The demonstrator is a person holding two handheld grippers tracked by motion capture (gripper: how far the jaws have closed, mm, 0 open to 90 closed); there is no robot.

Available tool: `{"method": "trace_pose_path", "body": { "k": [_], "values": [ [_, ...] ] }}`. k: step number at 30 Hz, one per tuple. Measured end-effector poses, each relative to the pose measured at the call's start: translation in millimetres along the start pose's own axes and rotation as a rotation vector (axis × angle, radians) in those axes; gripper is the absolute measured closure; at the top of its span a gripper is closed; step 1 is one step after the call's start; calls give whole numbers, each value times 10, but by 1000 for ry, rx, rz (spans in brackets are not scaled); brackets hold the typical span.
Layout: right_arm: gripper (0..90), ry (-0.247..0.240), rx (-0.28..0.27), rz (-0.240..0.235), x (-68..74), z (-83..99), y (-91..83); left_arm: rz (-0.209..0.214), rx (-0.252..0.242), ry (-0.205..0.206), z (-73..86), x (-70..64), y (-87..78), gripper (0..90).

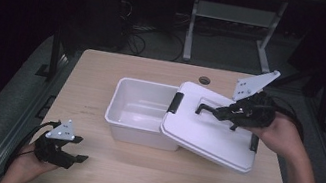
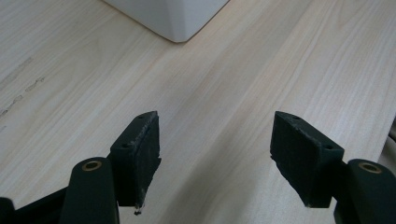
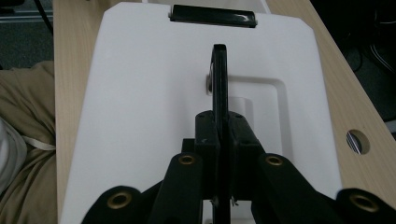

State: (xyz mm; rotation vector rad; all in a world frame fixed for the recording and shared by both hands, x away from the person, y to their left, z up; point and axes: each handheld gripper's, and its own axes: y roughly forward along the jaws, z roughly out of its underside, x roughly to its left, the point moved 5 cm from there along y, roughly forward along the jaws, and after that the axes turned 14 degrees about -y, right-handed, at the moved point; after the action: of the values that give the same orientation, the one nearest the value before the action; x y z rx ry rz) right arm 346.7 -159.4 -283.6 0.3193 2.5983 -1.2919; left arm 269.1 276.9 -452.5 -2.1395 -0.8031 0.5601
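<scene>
A white plastic bin [image 1: 143, 136] stands open in the middle of the wooden table. Its white lid [image 1: 204, 132] lies tilted over the bin's right end, with a black latch [image 1: 176, 102] at the left edge. My right gripper [image 1: 220, 113] is shut on the lid's black handle [image 1: 206, 109]. In the right gripper view the handle [image 3: 219, 74] stands upright, pinched between the jaws of the right gripper [image 3: 224, 135] above the lid [image 3: 140, 93]. My left gripper [image 1: 78, 149] rests near the table's front left, open and holding nothing. In the left gripper view, the left gripper [image 2: 215, 144] points toward a bin corner [image 2: 173, 16].
A round cable hole [image 1: 204, 80] sits in the table behind the lid. A second black latch [image 1: 254, 143] is on the lid's right edge. Bare tabletop [image 1: 162, 172] runs along the front. Beyond the table stands a metal frame [image 1: 192, 25] on a dark floor.
</scene>
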Motion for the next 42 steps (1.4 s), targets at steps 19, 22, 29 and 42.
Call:
{"method": "trace_pose_path", "body": {
  "k": [19, 22, 29, 42],
  "values": [
    [842, -78, -9, -72, -170, -502, 453, 3, -1, -5, 21, 13, -6, 322],
    [842, -84, -3, -80, -187, -552, 526, 4, -4, -8, 26, 20, -19, 321],
    [843, -100, -4, -95, -233, -669, 655, 3, -16, -18, 40, 45, -52, 320],
    [842, -99, -29, -131, -337, -794, 936, 7, -8, -18, 58, 52, -40, 319]
  ]
}}
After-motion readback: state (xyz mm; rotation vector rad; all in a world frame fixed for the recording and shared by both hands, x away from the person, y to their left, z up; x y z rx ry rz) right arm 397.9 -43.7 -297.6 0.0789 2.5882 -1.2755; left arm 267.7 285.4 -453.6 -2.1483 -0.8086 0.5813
